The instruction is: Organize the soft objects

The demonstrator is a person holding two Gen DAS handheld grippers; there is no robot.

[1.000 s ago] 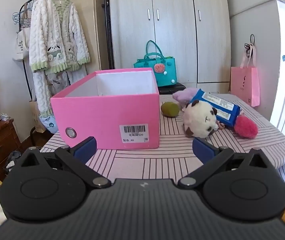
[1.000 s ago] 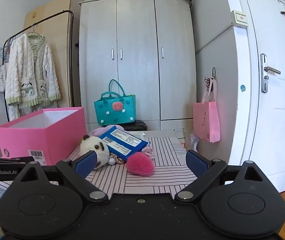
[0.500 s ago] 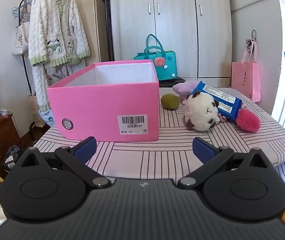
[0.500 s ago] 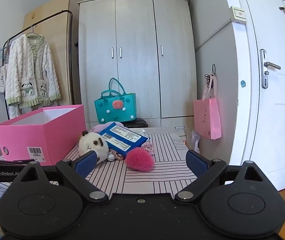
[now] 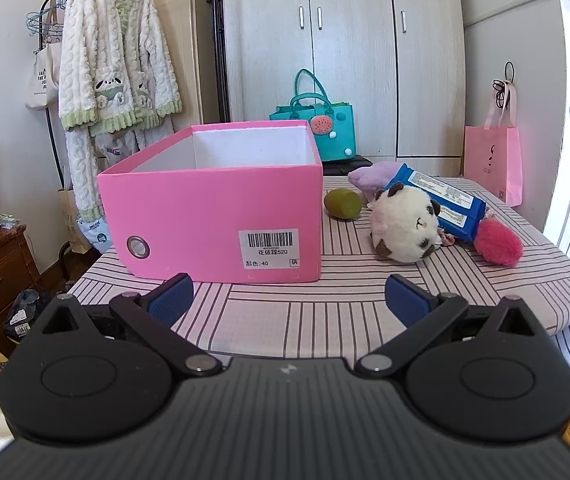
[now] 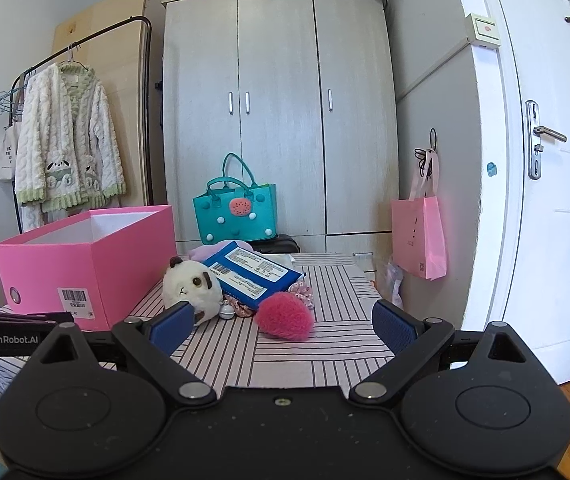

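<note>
Left gripper (image 5: pixel 289 298) spread wide, empty, hovering over the striped table (image 5: pixel 285 320). Straight ahead, slightly left: open pink box (image 5: pixel 213 216). Ahead and right: panda plush (image 5: pixel 403 226), green ball (image 5: pixel 342 204), blue packet (image 5: pixel 441 200), pink pompom (image 5: pixel 499 242). Right gripper (image 6: pixel 285 326) also agape, nothing held, pompom (image 6: pixel 284 316) just ahead, plush (image 6: pixel 189 286) beyond the left finger.

Striped table (image 5: pixel 285 316) w/ pink box (image 5: pixel 213 216), plush toys (image 5: pixel 405 226).

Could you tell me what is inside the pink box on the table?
Only white inner walls show inside the pink box, and nothing rises above its rim. Its floor is hidden by the near wall in both views, so low contents cannot be ruled out.
</note>
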